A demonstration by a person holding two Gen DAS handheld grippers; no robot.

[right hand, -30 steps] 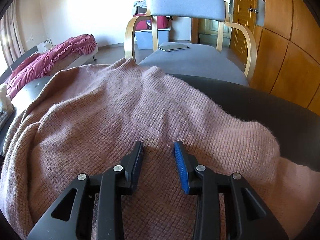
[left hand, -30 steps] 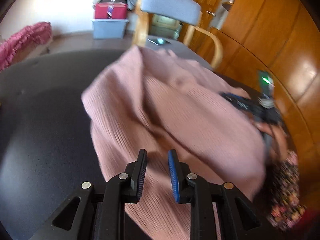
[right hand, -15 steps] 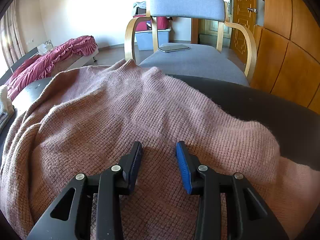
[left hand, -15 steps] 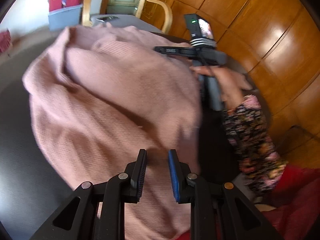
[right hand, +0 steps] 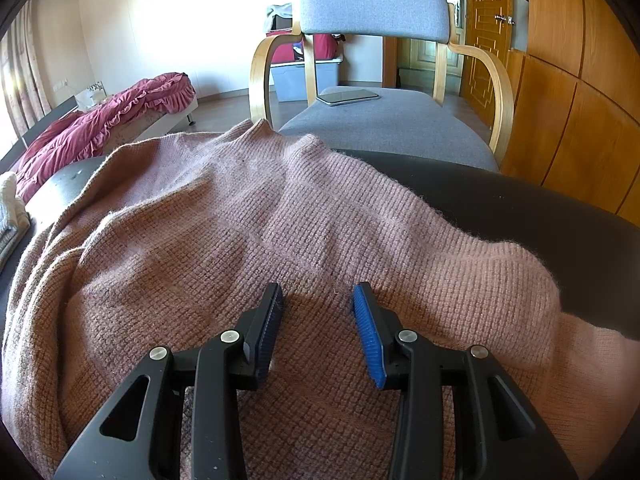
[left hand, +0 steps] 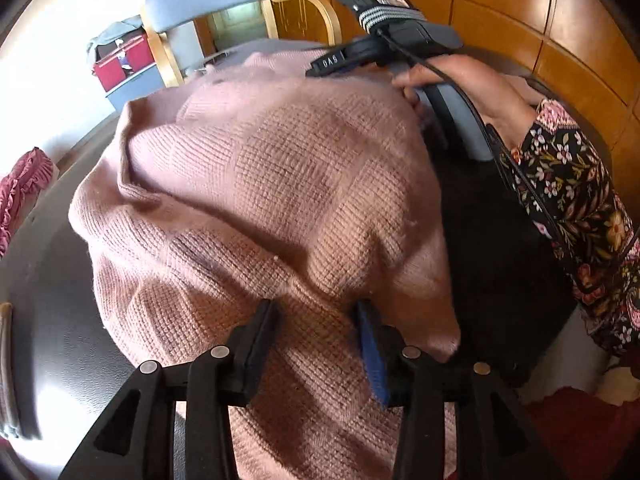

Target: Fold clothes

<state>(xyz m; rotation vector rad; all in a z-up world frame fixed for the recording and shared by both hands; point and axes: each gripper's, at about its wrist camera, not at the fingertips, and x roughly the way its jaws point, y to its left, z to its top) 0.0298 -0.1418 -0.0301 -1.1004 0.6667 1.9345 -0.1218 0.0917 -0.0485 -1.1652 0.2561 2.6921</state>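
Sunlit white wall (right hand: 168,20); a grey-cushioned bentwood armchair (right hand: 376,12) stands before orange wood-panelled cupboards (right hand: 568,92), a crimson ruffled bedspread (right hand: 104,128) at left.

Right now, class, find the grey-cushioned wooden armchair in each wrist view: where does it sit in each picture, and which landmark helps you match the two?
Left wrist view: the armchair is top left, tilted, beyond the pink sweater.
Right wrist view: the armchair is top centre, upright, right behind the sweater.
Shared landmark: the red box on a pale blue bin behind the chair.
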